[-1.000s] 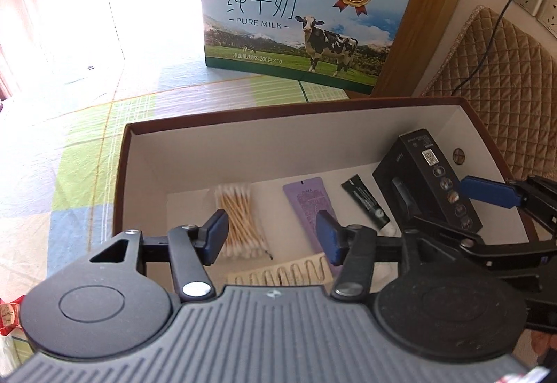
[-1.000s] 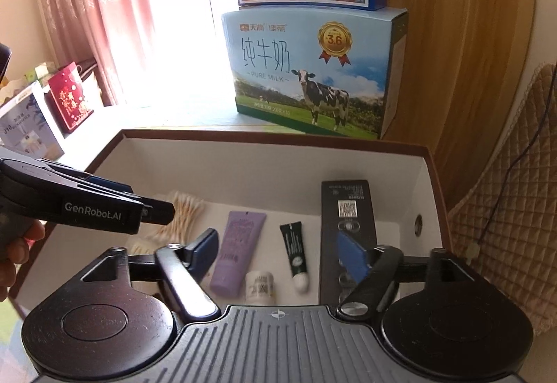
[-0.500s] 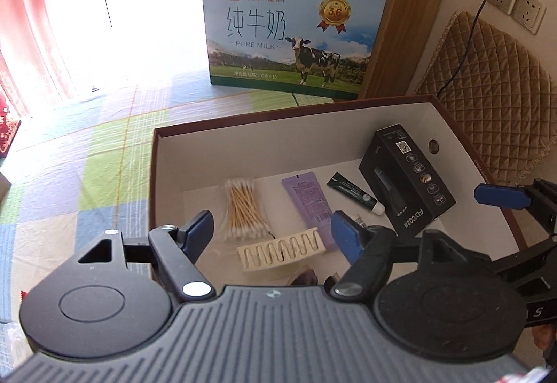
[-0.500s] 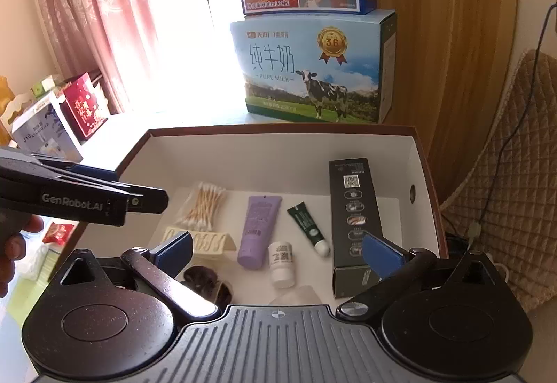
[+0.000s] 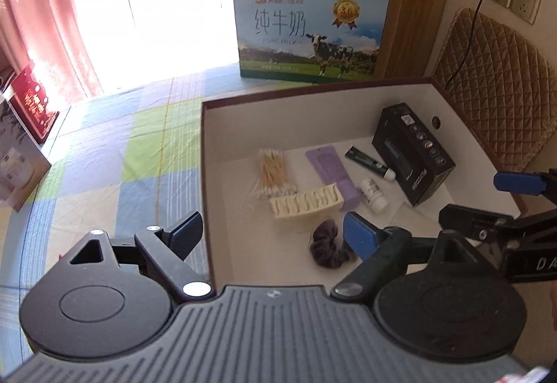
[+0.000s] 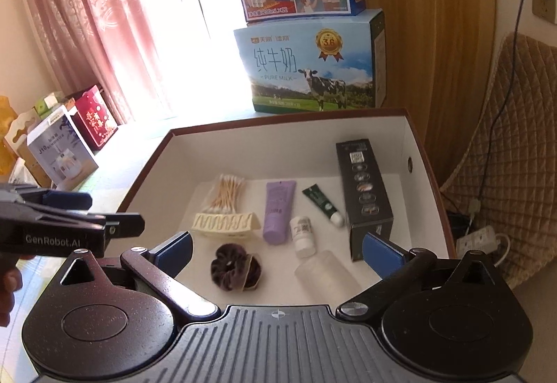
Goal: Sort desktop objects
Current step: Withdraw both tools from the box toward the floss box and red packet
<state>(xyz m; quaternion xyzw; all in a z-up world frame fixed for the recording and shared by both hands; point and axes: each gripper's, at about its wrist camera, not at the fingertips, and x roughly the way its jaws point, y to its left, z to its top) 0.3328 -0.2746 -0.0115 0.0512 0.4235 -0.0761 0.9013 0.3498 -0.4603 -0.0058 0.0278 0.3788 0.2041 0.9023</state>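
Eight items: all lie on the floor of the box (image 6: 410, 136), ahead of and below both tongs.
Left tongs (image 5: 269, 231): released, jaws wide, nothing between them; your left finger sits outside the box's left wall, your right finger over the scrunchie (image 5: 330, 249).
Right tongs (image 6: 276, 247): released and empty, jaws spread over the near half of the box.
Nearest your right tongs: scrunchie between the fingers; clear bottle (image 6: 325, 273) just right of it.
Next row out: cream hair clip (image 6: 226, 224), small white bottle (image 6: 303, 237).
Farthest: cotton swabs (image 6: 226, 193), lilac tube (image 6: 278, 210), green tube (image 6: 322, 205), black carton (image 6: 365, 193) along the right-hand side.
Step in hand: by my reading, the placing is done; both tongs hang clear above the box.
Next move: check the cloth (image 5: 115, 174) to your left tongs' left for leftovers; none shows here. If nothing remains, finish.
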